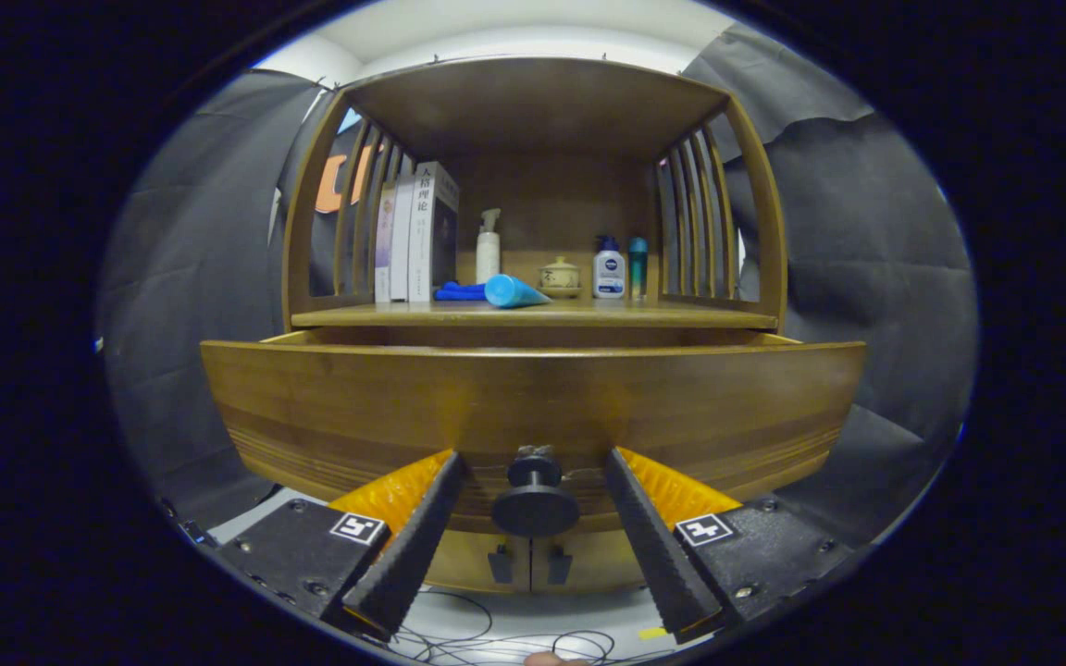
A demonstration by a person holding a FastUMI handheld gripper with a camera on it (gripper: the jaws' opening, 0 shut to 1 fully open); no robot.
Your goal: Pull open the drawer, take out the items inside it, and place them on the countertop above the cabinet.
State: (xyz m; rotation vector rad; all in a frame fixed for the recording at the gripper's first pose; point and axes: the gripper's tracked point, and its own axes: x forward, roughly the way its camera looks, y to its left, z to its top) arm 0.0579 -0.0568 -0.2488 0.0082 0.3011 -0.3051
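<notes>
The gripper (534,462) stood open, one finger on each side of the round dark knob (535,499) without touching it. The curved brown wooden drawer (533,407) was pulled out under the wooden countertop (533,315) — its inside was hidden.

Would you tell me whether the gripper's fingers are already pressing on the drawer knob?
No: the gripper is open, and the drawer knob sits between its fingers with a gap on each side.

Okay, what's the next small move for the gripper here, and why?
Probably back the open gripper away from the knob: the knob sits between the fingers untouched, and the drawer already stands out from under the countertop, so its contents come next.
</notes>
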